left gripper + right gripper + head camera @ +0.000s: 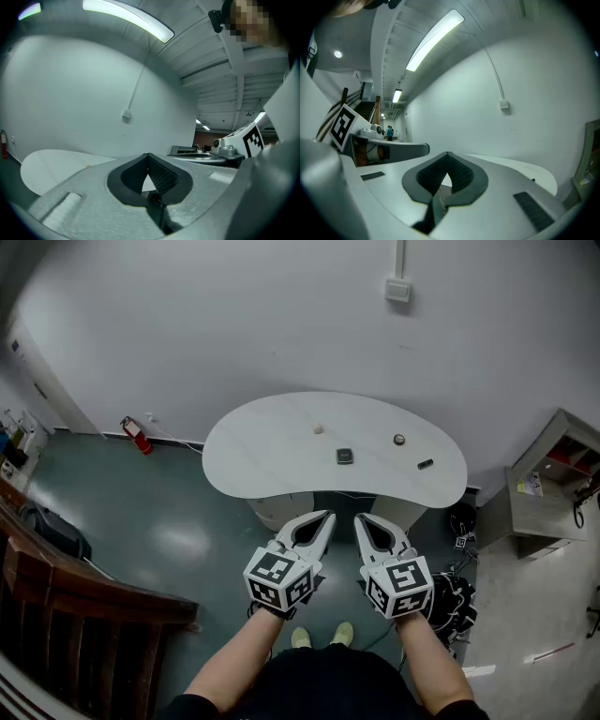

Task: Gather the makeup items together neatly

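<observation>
Left tongs (329, 515) and right tongs (359, 518) both closed, empty; white table (262, 446) beyond bears four small makeup items (345, 457), well apart.

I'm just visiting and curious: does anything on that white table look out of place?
Nothing is spilled or damaged. Four small makeup items simply lie scattered apart across the white curved table.

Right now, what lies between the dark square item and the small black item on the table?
Only bare tabletop, as the head view shows; the round item sits farther back, off that line.
</observation>
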`<state>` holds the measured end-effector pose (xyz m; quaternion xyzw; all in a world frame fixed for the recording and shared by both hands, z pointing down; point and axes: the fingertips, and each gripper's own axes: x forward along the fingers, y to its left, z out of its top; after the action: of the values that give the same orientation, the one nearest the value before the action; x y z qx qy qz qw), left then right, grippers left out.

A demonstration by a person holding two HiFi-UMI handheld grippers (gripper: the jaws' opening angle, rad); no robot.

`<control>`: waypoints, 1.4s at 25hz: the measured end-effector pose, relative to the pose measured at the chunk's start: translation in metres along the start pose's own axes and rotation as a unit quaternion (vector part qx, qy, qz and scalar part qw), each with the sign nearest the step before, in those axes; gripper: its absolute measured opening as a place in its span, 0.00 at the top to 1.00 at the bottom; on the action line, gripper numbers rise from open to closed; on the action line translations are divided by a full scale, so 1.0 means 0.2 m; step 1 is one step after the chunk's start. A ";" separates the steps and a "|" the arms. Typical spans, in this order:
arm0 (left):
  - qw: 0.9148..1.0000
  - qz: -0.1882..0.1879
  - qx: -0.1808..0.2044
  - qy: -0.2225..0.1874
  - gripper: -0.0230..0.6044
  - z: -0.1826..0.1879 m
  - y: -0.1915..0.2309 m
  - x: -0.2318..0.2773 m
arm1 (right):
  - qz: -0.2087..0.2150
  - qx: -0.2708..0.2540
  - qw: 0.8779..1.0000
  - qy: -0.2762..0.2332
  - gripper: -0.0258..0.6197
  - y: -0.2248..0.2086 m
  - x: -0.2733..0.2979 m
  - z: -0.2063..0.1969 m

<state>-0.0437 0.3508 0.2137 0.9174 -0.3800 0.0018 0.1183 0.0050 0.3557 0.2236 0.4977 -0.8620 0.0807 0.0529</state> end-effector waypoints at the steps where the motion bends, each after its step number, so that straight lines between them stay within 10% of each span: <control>1: 1.000 -0.001 -0.001 0.000 0.95 -0.01 -0.01 0.01 | 0.000 0.000 1.000 0.000 0.94 -0.01 0.00 0.00; 35: 0.998 0.060 -0.020 0.018 0.95 -0.19 0.20 0.28 | 0.027 0.048 0.997 0.044 0.84 -0.33 0.19 -0.22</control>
<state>-0.0279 0.2927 0.2647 0.8903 -0.4319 0.0179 0.1435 0.0441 0.2985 0.2793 0.4717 -0.8673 0.1454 0.0647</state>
